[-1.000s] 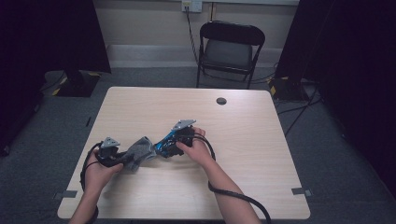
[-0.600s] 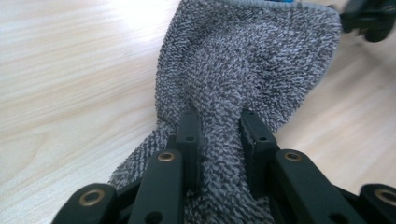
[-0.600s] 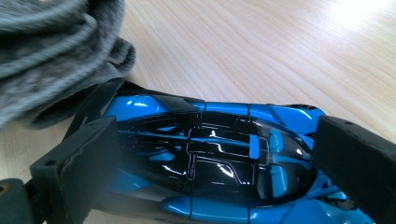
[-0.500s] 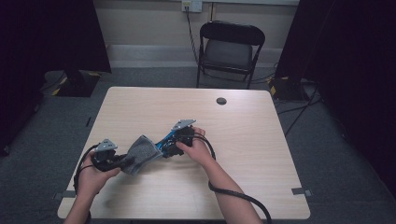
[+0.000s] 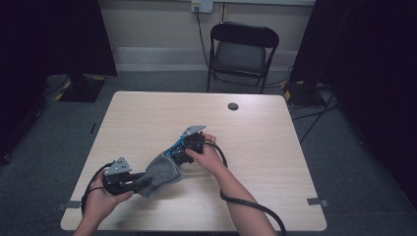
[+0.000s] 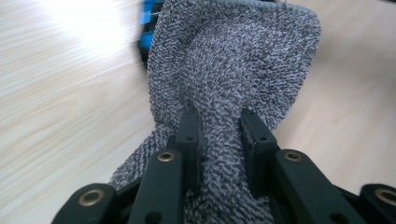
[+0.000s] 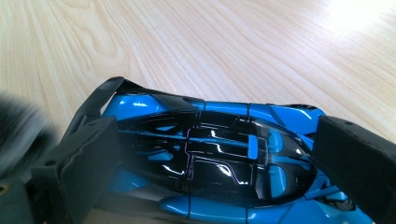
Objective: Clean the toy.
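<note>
A blue and black toy car (image 7: 205, 154) sits between the jaws of my right gripper (image 7: 210, 149), which is shut on its sides just above the wooden table (image 5: 265, 147). In the high view the right gripper (image 5: 178, 153) is near the table's middle, with the car (image 5: 173, 150) at its tip. My left gripper (image 6: 219, 119) is shut on a bunched grey terry cloth (image 6: 233, 60). That cloth (image 5: 161, 173) hangs between the left gripper (image 5: 142, 178) and the car. The car's blue edge (image 6: 147, 11) peeks out past the cloth's far end.
A small black round cap (image 5: 233, 106) lies in the table's far middle. A black folding chair (image 5: 243, 49) stands behind the far edge. Cables trail from both grippers over the near side; one loops by the left hand (image 5: 91, 189).
My left gripper has pulled back toward the near left edge of the table, drawing the grey cloth with it. The right gripper and the car have stayed in place.
</note>
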The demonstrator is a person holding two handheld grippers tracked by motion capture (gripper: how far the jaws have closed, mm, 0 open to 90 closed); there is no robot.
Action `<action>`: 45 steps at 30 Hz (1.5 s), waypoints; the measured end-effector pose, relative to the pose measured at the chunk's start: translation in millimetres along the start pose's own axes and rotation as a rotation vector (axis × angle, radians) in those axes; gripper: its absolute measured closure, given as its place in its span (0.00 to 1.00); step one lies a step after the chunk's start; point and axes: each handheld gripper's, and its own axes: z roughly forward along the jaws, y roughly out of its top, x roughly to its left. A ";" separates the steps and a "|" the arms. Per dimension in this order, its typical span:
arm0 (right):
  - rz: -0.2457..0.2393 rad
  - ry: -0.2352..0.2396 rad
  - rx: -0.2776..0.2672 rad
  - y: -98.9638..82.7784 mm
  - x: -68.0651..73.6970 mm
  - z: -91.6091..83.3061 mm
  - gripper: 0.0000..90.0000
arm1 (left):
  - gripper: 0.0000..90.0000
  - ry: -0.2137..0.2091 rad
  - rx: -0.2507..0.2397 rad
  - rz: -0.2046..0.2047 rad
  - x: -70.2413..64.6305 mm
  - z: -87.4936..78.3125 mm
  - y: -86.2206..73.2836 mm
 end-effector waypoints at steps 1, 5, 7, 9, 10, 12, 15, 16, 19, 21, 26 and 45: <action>-0.003 0.000 0.001 0.2 -0.2 0.1 0.01 | 0.80 -0.014 0.005 0.014 -3.1 3.0 0.6; -0.002 0.000 0.003 0.5 -0.4 0.2 0.01 | 0.80 -0.072 0.047 0.032 -11.5 19.2 1.2; -0.002 0.001 0.003 0.5 -0.5 0.3 0.01 | 0.80 -0.097 0.064 0.045 -14.6 28.8 1.4; -0.002 0.003 0.002 0.4 -0.7 0.3 0.01 | 0.80 -0.126 0.086 0.064 -18.1 38.4 3.0; -0.002 0.004 0.001 0.3 -0.7 0.4 0.01 | 0.80 -0.143 0.093 0.066 -19.4 42.3 3.8; -0.002 0.004 0.002 0.4 -0.8 0.3 0.01 | 0.80 -0.165 0.109 0.072 -20.7 48.1 5.2; -0.003 0.004 0.002 0.4 -1.0 0.3 0.01 | 0.80 -0.182 0.145 0.067 -19.4 56.2 5.9; -0.004 0.005 0.000 0.4 -1.1 0.4 0.01 | 0.80 -0.181 0.153 0.058 -17.5 58.2 5.7; -0.003 0.005 -0.001 0.3 -0.9 0.4 0.01 | 0.80 -0.148 0.164 0.061 -12.2 60.4 7.5; -0.004 0.005 0.000 0.3 -1.1 0.4 0.01 | 0.80 -0.120 0.170 0.066 -9.9 60.6 9.1; -0.002 0.006 -0.001 0.3 -1.1 0.5 0.01 | 0.79 -0.044 0.187 0.053 2.4 58.9 12.2; -0.003 0.005 0.004 0.6 -1.1 0.3 0.01 | 0.80 0.124 0.182 -0.017 41.3 41.0 8.2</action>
